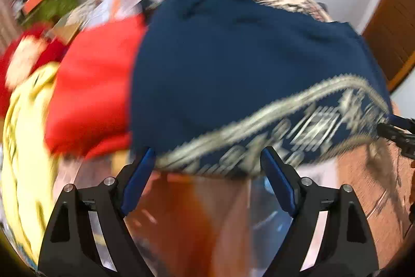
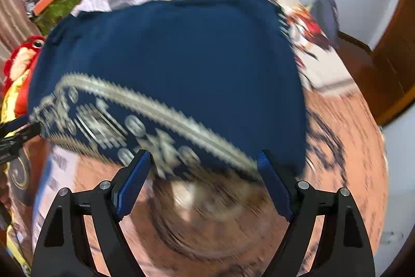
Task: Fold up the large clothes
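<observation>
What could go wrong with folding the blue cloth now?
Both grippers, left and right, are open with nothing between their fingers, so the blue cloth lies loose and its fold could slip apart. The patterned border sits right at the near edge, so a careless grab might catch only the border or pinch the bedspread underneath too. The red cloth touches the blue one and could get dragged along.

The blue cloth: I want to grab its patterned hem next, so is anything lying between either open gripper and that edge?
Nothing visible. The left gripper and right gripper both stand open right at the patterned hem of the blue cloth, with only bedspread below. The red cloth lies off to the side.
</observation>
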{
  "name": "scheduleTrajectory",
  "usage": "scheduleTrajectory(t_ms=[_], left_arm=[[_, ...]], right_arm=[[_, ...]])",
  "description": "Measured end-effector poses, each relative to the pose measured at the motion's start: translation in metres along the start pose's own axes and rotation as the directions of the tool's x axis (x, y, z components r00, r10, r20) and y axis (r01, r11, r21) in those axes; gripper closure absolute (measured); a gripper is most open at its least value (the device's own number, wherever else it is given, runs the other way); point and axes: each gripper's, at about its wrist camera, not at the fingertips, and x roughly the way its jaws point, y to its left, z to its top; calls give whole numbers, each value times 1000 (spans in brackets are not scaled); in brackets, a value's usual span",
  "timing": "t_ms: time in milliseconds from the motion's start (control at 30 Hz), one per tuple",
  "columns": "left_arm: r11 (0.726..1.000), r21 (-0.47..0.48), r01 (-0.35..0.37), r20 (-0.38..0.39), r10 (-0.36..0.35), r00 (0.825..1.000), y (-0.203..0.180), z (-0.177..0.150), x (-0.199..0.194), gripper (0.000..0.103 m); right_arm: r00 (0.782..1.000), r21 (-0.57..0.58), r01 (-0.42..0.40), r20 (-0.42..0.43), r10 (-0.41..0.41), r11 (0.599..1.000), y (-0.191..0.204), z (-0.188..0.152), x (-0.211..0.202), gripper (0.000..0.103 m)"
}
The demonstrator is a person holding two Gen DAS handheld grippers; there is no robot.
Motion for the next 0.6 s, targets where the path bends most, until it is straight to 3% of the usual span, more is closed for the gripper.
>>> scheduleTrajectory(t_ms=[100,200,300,367,433,500,600], left_arm=[[992,-121,-28,-38,24,999,34,-22,-2,19],[966,-258,-22,-49,9,999,66,-40,-7,19],[908,-412,83,-21,-101,995,89,-53,-14,19],[844,-503,188,22,-204,979,97,-58,-15,19],[756,-576,311,73,-331,941,99,-60,-7,19],[691,-610,388,104,-415,904,95,-59,4,19],[634,-633,444,131,-478,869,85,-50,21,19]], right_arm=[[999,23,27,-25,-27,999,-12,-12,-8,21],[1000,56,21,-23,-20,998,-21,-21,-21,21],[1000,77,15,1,-15,997,-27,-28,-36,21],[1000,86,11,14,-12,996,-27,-32,-42,21],[1000,93,5,25,-7,996,-27,-32,-48,21],[999,93,-4,32,1,996,-24,-30,-49,21],[999,89,-13,40,9,996,-19,-28,-50,21]])
